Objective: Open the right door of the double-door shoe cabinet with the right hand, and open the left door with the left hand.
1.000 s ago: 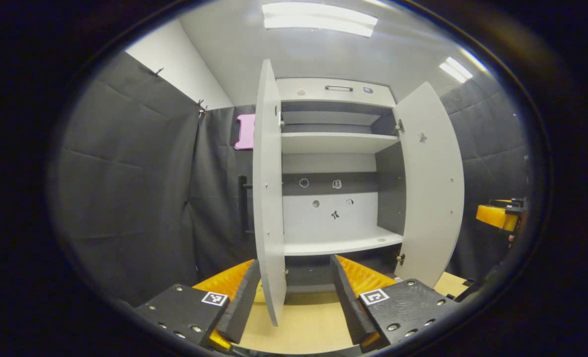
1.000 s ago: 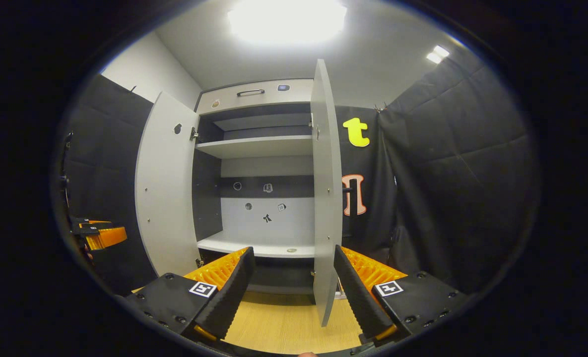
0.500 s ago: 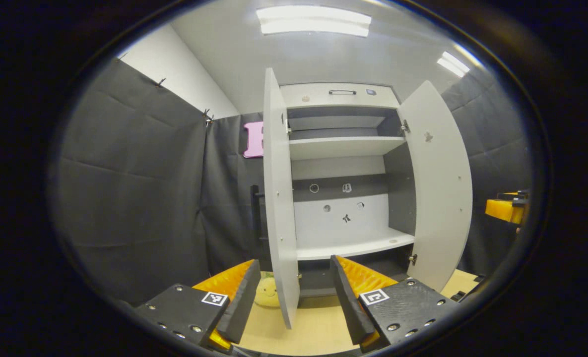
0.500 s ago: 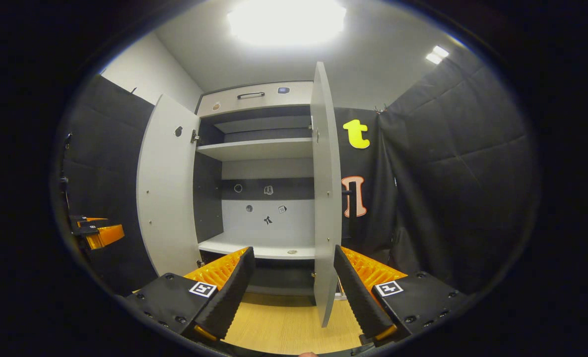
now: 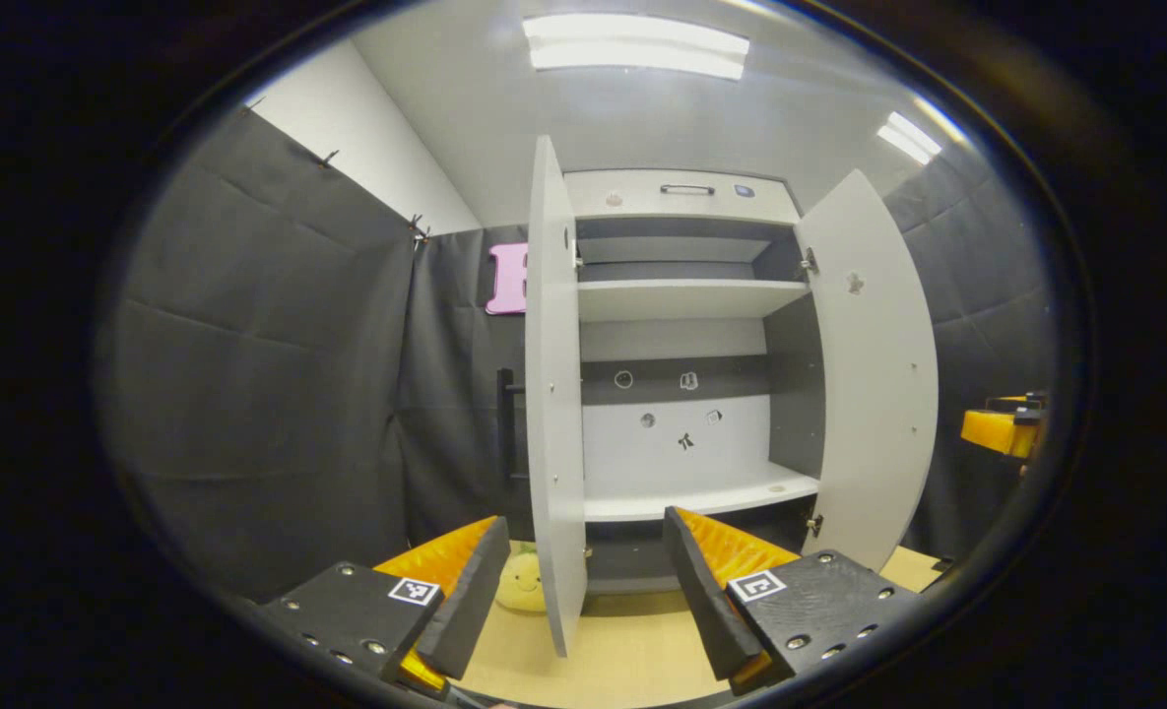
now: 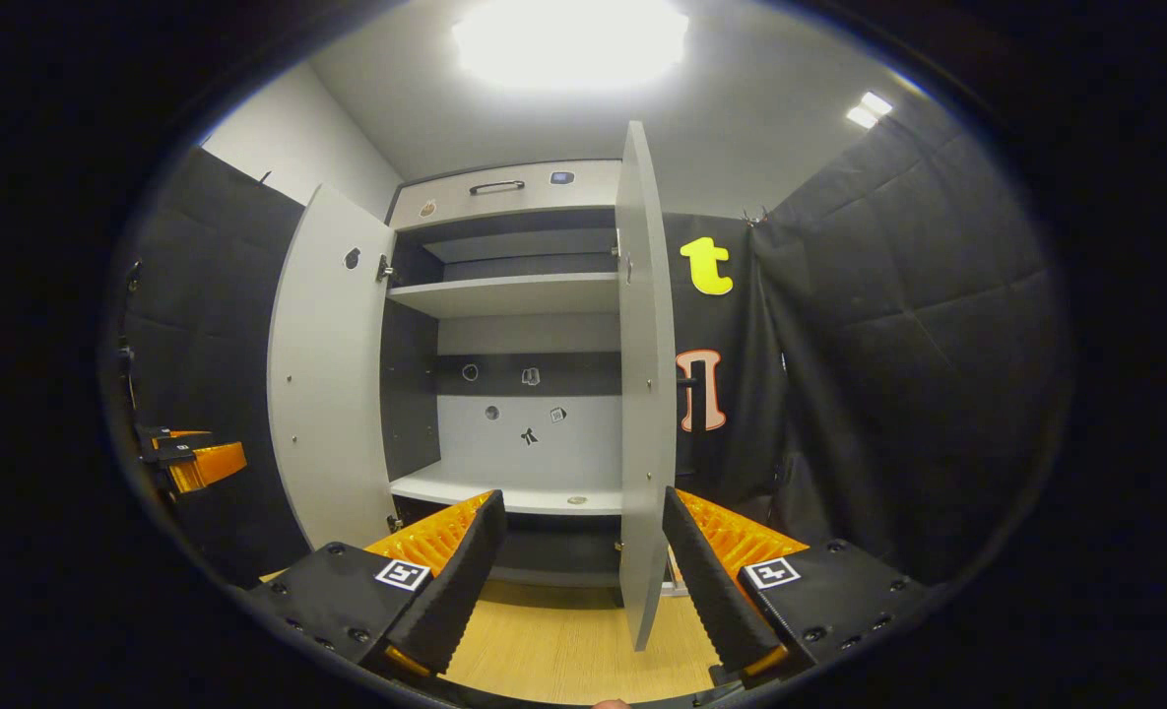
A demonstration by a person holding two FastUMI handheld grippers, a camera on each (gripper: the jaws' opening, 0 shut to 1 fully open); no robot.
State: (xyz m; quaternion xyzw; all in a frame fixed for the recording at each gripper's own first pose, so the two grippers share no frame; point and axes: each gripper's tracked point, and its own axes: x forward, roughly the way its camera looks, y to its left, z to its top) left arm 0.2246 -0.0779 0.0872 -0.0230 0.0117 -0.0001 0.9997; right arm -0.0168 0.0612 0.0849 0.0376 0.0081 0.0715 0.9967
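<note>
The grey shoe cabinet [image 5: 681, 197] stands with both doors swung out. In the left gripper view the left door [image 5: 553, 394] is edge-on, with its black handle [image 5: 506, 423] on the outer face. My left gripper [image 5: 585, 522] is open, and the door's edge lies in line between its fingers [image 5: 465, 601] without touching them. In the right gripper view the right door [image 6: 645, 394] is edge-on, its handle [image 6: 696, 394] behind it. My right gripper [image 6: 583, 500] is open and holds nothing. Each view shows the other gripper far off to the side: the right gripper [image 5: 1002, 433] and the left gripper [image 6: 194, 463].
The shelves [image 5: 686, 295] inside hold nothing, and small stickers dot the back panel. A drawer front with a handle [image 6: 496, 184] tops the cabinet. A yellow plush toy [image 5: 522, 583] lies on the wooden floor [image 6: 563, 640] by the left door. Black cloth walls close in on both sides.
The left gripper view has drawn back a little from the left door, and the yellow plush has come into sight beside it. The right gripper view has barely changed.
</note>
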